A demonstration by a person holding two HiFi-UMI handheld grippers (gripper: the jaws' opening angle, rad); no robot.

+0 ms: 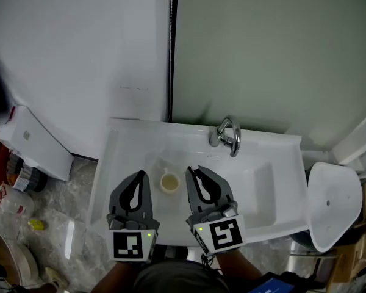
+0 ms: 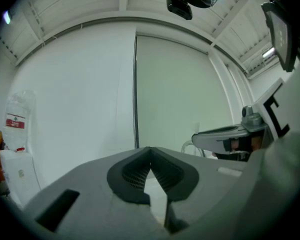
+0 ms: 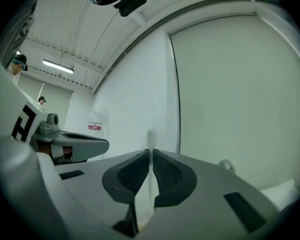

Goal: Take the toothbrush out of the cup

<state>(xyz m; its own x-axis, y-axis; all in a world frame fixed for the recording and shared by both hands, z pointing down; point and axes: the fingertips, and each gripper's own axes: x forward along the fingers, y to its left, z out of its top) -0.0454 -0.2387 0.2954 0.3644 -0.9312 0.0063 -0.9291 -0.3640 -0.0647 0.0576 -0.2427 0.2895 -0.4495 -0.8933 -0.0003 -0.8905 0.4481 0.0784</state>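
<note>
Right claw [image 3: 150, 152] pinches the toothbrush [image 3: 151, 138], its end poking past the jaw tips; left claw [image 2: 150, 149] closed.

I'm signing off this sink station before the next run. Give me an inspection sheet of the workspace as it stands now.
Surface: white washbasin with chrome tap.
Job's things: small cream round cup upright on the basin ledge, looks empty; thin white toothbrush clamped upright in the right gripper.
Clutter: bottles and a yellow scrap on the floor at left.
Grippers: left gripper shut, empty; right gripper shut on the toothbrush.
Cables: nothing seen.
Surroundings: pale green wall panel, white box, white round seat.
</note>
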